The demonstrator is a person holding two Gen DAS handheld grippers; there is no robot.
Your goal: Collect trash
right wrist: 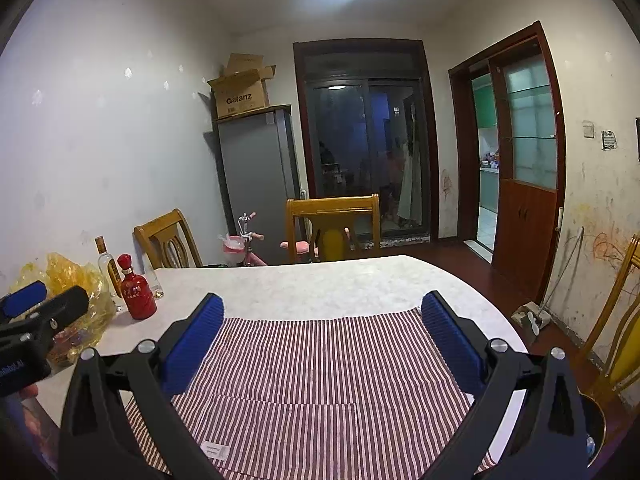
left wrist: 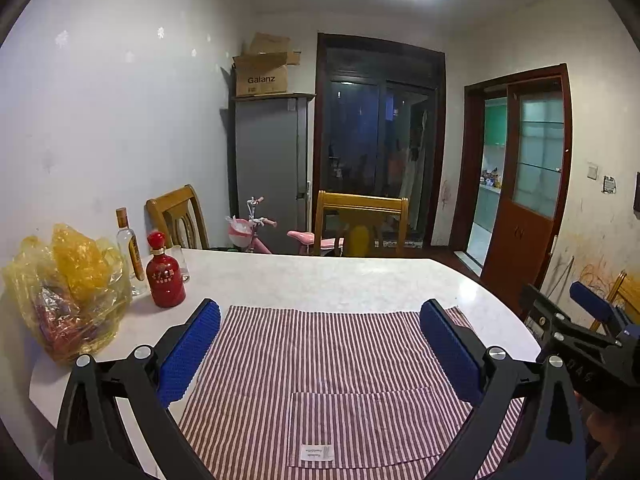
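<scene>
**Striped cloth bare, yellow bag at the tabletop's edge as both grippers hang open**

Striped in maroon and white, a cloth [left wrist: 328, 372] with a sewn pocket covers the near part of a pale marbled tabletop [left wrist: 320, 280], and no loose scrap shows on either. The left gripper [left wrist: 320, 354] and the right gripper [right wrist: 322, 346] both hang above the cloth with their blue fingers [left wrist: 192, 350] spread wide, holding nothing.

At the left of the frame, a crumpled yellow plastic bag [left wrist: 66, 292] sits on the tabletop, with something reddish showing through its lower folds. It is the likeliest piece of trash, or else the sack into which trash goes. Just beside it stand a red bottle [left wrist: 165, 276], a clear bottle with a gold label [left wrist: 130, 252] and a small glass [left wrist: 180, 264].

The scene fits two readings: a surface already cleared, its litter gathered into the bag, or a bag and bottles that are themselves waiting to be carried off. The frames do not settle which.

Only the right wrist view takes in the lower right corner, where the dark rim of a round container [right wrist: 598, 420] shows below the tabletop's edge, possibly a bin, though its contents are hidden. It also shows a yellow-seated chair [right wrist: 624, 320] at the right wall. The left wrist view gives the closer, fuller look at the bag and its contents, which the left gripper partly hides in the other view.
</scene>
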